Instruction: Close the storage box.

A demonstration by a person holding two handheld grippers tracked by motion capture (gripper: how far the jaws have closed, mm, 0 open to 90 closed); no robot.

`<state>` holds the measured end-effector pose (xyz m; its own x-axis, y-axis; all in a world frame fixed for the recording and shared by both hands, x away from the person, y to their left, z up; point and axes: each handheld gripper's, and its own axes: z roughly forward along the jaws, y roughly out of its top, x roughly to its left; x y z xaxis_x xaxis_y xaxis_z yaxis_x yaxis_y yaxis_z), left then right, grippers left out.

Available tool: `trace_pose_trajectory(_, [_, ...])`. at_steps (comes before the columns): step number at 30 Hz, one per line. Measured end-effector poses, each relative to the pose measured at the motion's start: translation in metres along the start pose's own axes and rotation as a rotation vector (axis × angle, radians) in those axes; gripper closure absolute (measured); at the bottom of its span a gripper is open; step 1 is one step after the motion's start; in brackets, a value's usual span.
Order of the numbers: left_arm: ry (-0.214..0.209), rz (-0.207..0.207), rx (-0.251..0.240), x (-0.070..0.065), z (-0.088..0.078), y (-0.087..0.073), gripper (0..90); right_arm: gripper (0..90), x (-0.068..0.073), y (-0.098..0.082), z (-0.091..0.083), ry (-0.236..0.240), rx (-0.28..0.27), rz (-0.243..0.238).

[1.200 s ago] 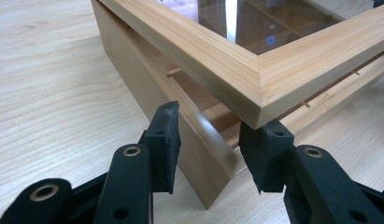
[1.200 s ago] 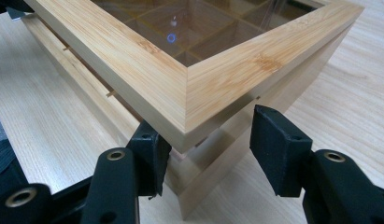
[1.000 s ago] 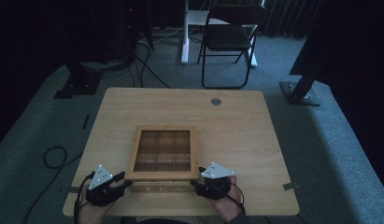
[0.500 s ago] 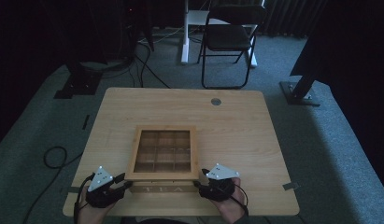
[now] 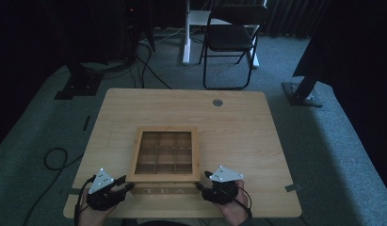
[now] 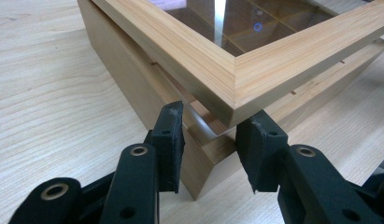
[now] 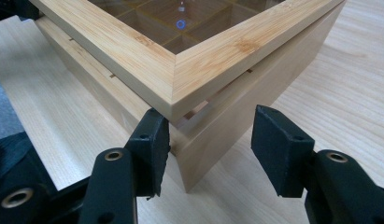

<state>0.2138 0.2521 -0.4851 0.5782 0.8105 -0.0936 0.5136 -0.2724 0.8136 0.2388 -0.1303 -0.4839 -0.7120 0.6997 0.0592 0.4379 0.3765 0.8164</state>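
Wooden tea box (image 5: 164, 157) lid raised; both tongs (parted) straddle corners.

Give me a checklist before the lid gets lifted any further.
1. Lid raised off the box at the near corners: ok, a gap shows in both gripper views.
2. Left gripper open astride its corner: ok.
3. Right gripper open astride its corner: ok.
4. Pads touching the lid: cannot tell.
5. Table behind the box free for the lid to swing: ok.
6. Hinge at the far edge: cannot tell.
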Motion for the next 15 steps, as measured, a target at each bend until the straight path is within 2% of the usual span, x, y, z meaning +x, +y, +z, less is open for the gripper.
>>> trace_pose_trajectory(15, [-0.006,0.002,0.002,-0.001,-0.0005,-0.0005,62.3,46.5,-0.0043,-0.005,-0.0093,0.024,-0.012,0.032])
